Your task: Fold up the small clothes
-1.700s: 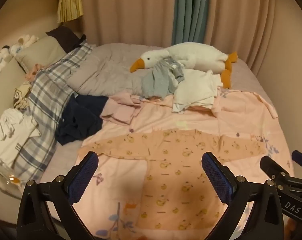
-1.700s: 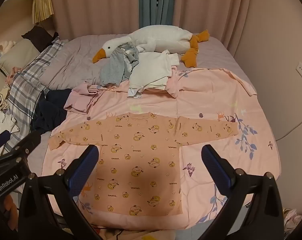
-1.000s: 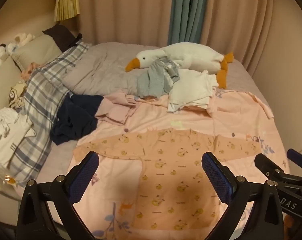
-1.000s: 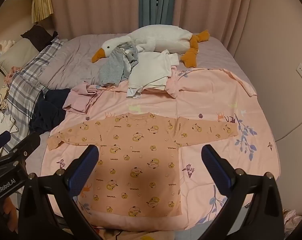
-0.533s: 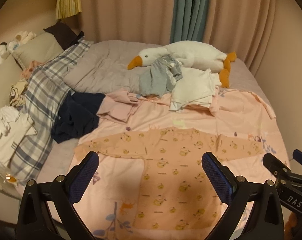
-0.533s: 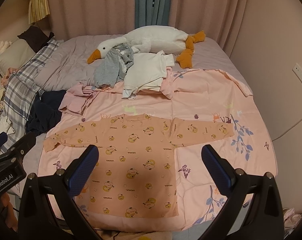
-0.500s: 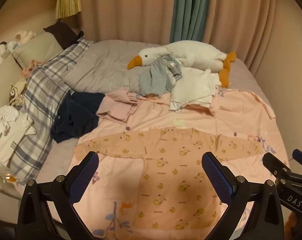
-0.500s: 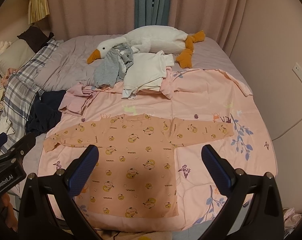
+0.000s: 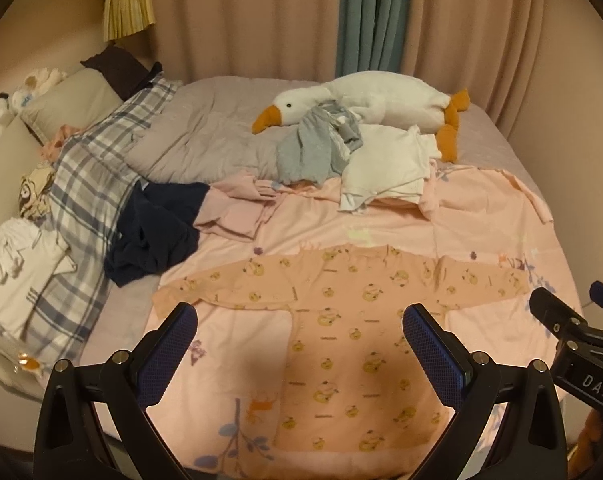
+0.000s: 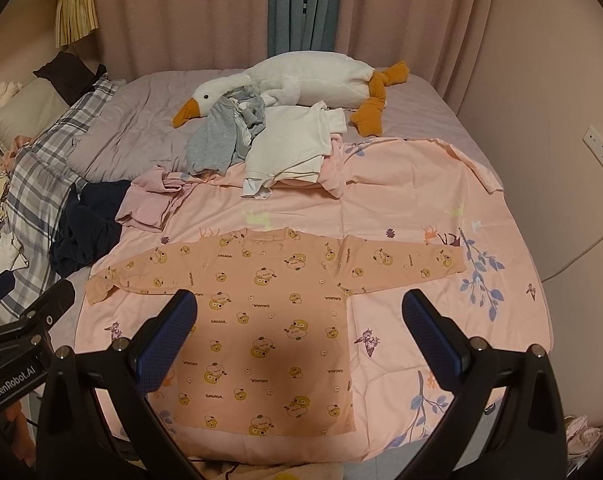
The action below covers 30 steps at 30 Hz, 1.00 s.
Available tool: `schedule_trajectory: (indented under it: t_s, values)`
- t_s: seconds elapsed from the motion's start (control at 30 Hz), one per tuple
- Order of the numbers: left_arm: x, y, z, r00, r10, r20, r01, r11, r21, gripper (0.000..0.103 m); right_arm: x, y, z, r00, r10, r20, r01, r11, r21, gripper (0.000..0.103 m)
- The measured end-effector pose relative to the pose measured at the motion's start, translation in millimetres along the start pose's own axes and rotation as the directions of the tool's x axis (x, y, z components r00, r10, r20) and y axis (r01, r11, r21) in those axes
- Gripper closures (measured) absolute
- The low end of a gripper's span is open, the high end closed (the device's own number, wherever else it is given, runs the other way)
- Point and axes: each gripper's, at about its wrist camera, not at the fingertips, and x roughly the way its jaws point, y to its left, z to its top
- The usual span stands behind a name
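Orange duck-print long-sleeved top (image 10: 269, 316) spread flat on pink bedsheet (image 10: 401, 208); left claw (image 9: 297, 354) and right claw (image 10: 299, 338) both wide, empty, above.

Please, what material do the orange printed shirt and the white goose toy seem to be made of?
The orange printed shirt looks like thin, matte cotton knit: it lies flat and limp, with soft creases at the sleeves. The white goose toy looks like plush over soft stuffing: its surface is fuzzy and its body rounded and puffy. The fibre itself cannot be confirmed from the pictures.
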Motion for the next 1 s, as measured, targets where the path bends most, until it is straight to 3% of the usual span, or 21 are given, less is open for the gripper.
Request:
schedule_trajectory:
  t_s: [1.0]
  values:
    - [0.1,4.3,-2.5,1.0,0.013,0.001,-0.013,1.0,-0.015,0.0,6.9,4.3,-7.4,1.0,-0.006,-0.024,0.006,1.0,-0.013,0.0]
